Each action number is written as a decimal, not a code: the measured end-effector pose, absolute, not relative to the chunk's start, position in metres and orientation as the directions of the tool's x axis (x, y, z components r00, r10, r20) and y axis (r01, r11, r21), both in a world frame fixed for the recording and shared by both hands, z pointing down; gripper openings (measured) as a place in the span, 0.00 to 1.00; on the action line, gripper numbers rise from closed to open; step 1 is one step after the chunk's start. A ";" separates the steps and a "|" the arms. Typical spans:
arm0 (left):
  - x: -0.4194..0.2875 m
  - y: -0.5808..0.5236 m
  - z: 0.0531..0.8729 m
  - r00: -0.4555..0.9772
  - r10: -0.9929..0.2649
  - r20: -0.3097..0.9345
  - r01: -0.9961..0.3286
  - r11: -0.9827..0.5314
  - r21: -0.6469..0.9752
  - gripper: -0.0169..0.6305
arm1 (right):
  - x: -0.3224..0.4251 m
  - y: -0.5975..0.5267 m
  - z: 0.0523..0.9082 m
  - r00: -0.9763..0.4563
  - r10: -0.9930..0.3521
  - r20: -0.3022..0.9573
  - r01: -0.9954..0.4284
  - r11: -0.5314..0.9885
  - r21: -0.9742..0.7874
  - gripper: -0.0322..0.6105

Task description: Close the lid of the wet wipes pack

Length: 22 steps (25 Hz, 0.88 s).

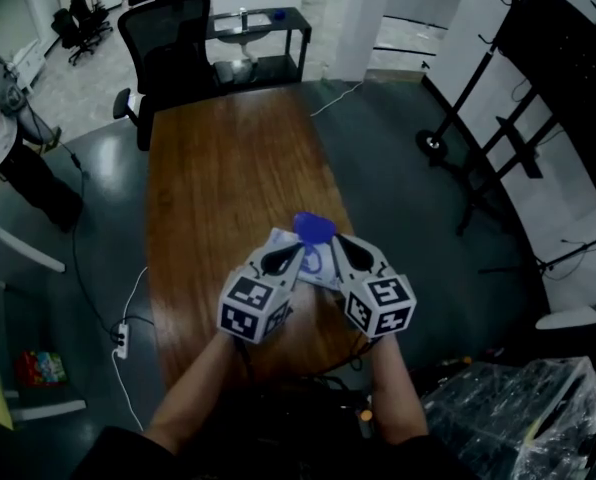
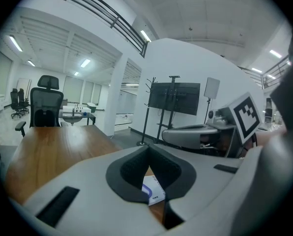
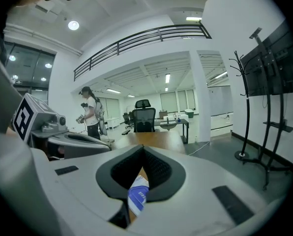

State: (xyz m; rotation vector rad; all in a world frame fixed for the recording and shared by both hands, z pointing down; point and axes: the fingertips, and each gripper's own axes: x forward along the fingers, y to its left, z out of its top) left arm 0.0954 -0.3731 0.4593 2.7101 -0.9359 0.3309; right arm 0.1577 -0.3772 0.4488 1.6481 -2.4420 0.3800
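Note:
The wet wipes pack (image 1: 316, 264) lies flat on the wooden table (image 1: 228, 178), near its front end; it is white with blue print. Its blue lid (image 1: 314, 227) stands up open at the pack's far edge. My left gripper (image 1: 298, 250) hovers over the pack's left side and my right gripper (image 1: 338, 240) over its right side, both shut with nothing between the jaws. In the left gripper view the pack (image 2: 154, 191) shows below the closed left gripper (image 2: 148, 149). Beneath the closed right gripper (image 3: 143, 150), the right gripper view shows the pack (image 3: 136, 196).
A black office chair (image 1: 168, 33) stands at the table's far end, with a small black side table (image 1: 263, 23) behind it. A person (image 1: 3, 128) stands at the far left. A black stand (image 1: 478, 108) is on the right, a plastic-wrapped bundle (image 1: 523, 418) at the lower right.

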 end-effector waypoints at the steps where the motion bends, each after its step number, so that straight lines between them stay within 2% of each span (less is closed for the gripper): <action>1: 0.097 -0.376 0.463 0.768 -0.568 0.298 -0.627 -0.761 0.166 0.04 | 0.161 -0.381 0.455 -0.370 -0.881 0.294 -0.929 0.352 -0.114 0.07; 8: 0.102 -0.393 0.487 0.757 -0.565 0.328 -0.637 -0.750 0.180 0.04 | 0.192 -0.419 0.506 -0.319 -0.861 0.395 -0.947 0.298 -0.115 0.07; 15: 0.106 -0.401 0.505 0.738 -0.570 0.361 -0.657 -0.729 0.192 0.04 | 0.216 -0.453 0.572 -0.344 -0.791 0.506 -0.939 0.295 -0.177 0.07; 18: 0.109 -0.403 0.512 0.735 -0.565 0.374 -0.658 -0.727 0.194 0.04 | 0.217 -0.462 0.591 -0.378 -0.767 0.519 -0.926 0.308 -0.219 0.25; 22: 0.109 -0.406 0.519 0.724 -0.567 0.392 -0.668 -0.718 0.195 0.04 | 0.211 -0.472 0.611 -0.409 -0.740 0.534 -0.912 0.319 -0.257 0.34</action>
